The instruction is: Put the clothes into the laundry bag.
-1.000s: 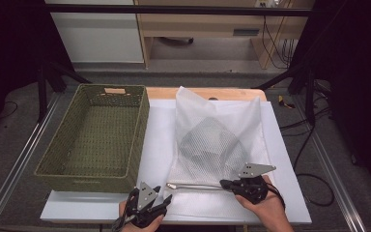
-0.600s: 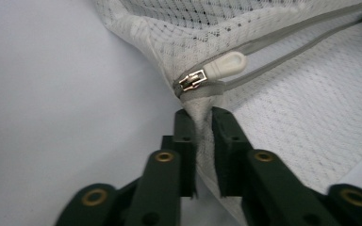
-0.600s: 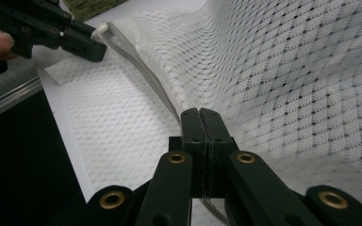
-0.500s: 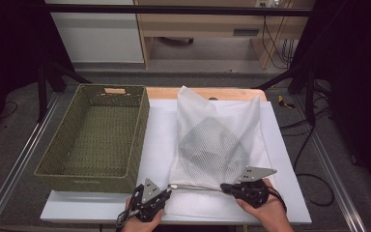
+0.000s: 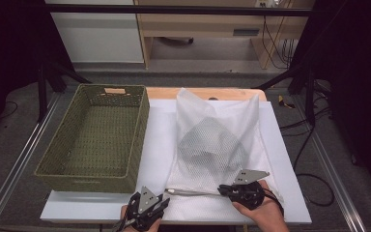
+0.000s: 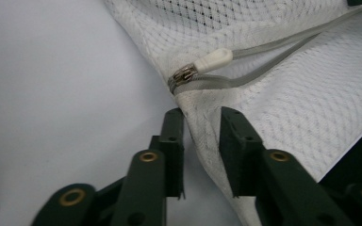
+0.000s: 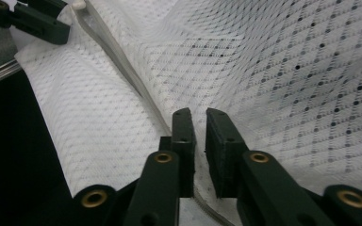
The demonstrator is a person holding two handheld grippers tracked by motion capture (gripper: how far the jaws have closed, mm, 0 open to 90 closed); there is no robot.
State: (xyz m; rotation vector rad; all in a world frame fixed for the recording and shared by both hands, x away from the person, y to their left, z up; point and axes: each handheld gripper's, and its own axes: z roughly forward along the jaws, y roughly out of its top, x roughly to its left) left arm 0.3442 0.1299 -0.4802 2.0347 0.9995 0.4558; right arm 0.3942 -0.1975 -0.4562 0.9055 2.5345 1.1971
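White mesh makes up the one laundry bag [image 5: 217, 145] we are working on; it lies flat on the table [image 5: 159, 130], right of the single green basket [image 5: 94, 137], with something pale and folded inside it. Its zipper [image 5: 195, 193] runs along the near edge, side to side, between our two grippers. The zipper pull [image 6: 205, 65] sits at the left end of that line, just ahead of our left gripper [image 6: 200, 127], so the left hand is far nearer to it than the right.

Our left gripper has its jaws partly apart after just opening a little, with the bag's corner fabric lying loose in the gap; we judge it is not clamped. Our right gripper [image 7: 199, 123], at the zipper's right end, has also just eased open to a narrow slit, the zipper tape running into it; we cannot tell if it still pinches. Next, we judge, the left jaws must reach forward onto the pull.
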